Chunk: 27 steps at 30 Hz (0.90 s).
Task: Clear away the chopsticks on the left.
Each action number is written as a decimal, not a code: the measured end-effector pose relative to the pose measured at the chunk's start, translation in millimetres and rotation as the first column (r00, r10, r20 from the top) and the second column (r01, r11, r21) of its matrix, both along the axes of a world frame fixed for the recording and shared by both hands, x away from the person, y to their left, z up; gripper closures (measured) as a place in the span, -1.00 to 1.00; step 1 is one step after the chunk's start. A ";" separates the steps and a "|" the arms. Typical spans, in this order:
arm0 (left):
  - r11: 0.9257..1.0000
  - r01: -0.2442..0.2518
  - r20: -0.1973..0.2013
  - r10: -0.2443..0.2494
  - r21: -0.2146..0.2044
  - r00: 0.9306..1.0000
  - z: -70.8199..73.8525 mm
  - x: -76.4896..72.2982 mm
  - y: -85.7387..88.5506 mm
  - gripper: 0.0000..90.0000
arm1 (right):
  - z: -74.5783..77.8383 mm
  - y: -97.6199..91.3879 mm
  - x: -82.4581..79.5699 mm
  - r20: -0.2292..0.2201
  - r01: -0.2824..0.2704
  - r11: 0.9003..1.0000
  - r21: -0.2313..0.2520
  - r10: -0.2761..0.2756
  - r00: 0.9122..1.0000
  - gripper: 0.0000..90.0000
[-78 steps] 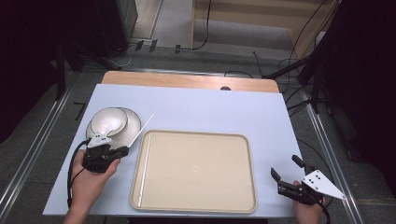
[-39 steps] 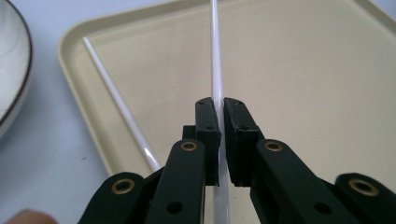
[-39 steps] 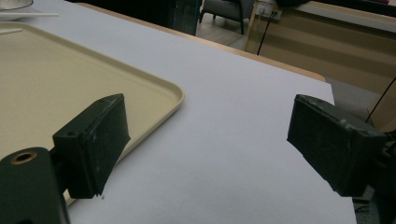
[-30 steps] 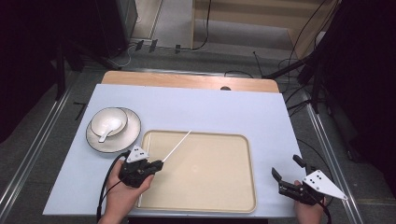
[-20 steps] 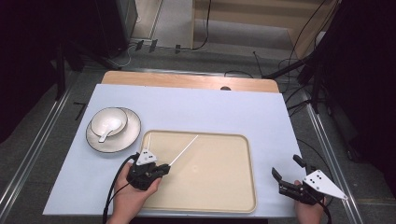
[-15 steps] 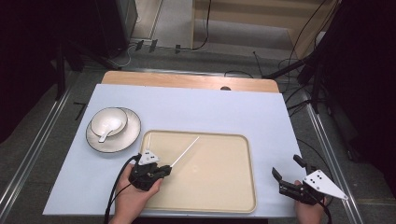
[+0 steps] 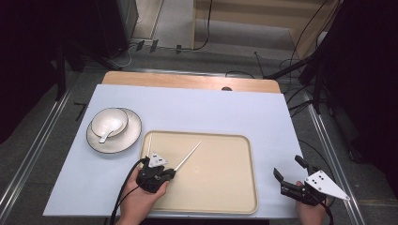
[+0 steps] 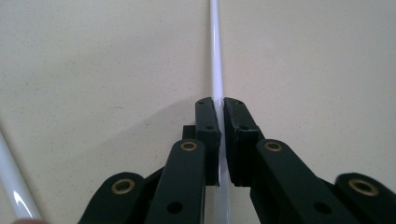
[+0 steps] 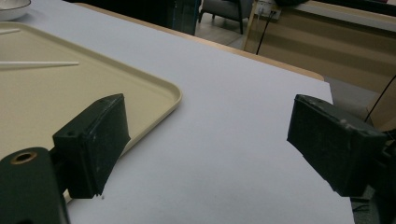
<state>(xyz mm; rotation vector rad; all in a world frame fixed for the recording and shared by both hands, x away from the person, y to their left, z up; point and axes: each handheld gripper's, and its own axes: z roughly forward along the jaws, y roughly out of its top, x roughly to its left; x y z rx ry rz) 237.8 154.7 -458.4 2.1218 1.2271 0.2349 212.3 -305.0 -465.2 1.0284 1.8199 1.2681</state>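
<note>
Left gripper point(image 7: 170, 174) over the near left part of the tray point(image 7: 225, 187), jaws pinched on a white chopstick point(image 7: 187, 156) that slants away toward the tray's middle. In the left gripper view, the same chopstick point(image 8: 215, 56) caught between the black pads and running straight ahead over the cream tray floor point(image 8: 93, 60). Second chopstick point(image 7: 149, 146) flat along the tray's left edge, just beside the gripper (a glossy white strip point(image 8: 11, 182) in the left gripper view). Plate point(image 7: 131, 136) with bowl point(image 7: 109, 120) and spoon point(image 7: 109, 131) left of the tray, apart from it. Nothing between chopstick and tray floor. Right gripper point(image 7: 292, 173) near the table's point(image 7: 211, 112) right corner, jaws spread wide, holding nothing; tray rim point(image 9: 173, 100) beside its jaw in the right gripper view.
</note>
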 end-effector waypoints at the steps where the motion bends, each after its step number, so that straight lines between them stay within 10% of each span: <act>1: 1.000 0.000 0.002 0.000 0.001 1.000 -0.3 -0.3 -0.7 0.89 | 0.1 0.0 -0.1 0.000 0.000 1.000 0.000 0.000 1.000 -0.71; 8: 0.999 0.012 0.015 -0.012 0.033 1.000 0.0 -1.6 -3.4 0.88 | 0.5 0.7 -0.6 0.001 -0.002 1.000 -0.003 0.002 1.000 -0.71; 27: 0.996 0.036 -0.011 -0.037 -0.084 0.999 13.0 13.7 8.6 0.59 | 0.9 -1.5 -1.0 0.002 0.010 1.000 0.002 -0.010 1.000 -0.71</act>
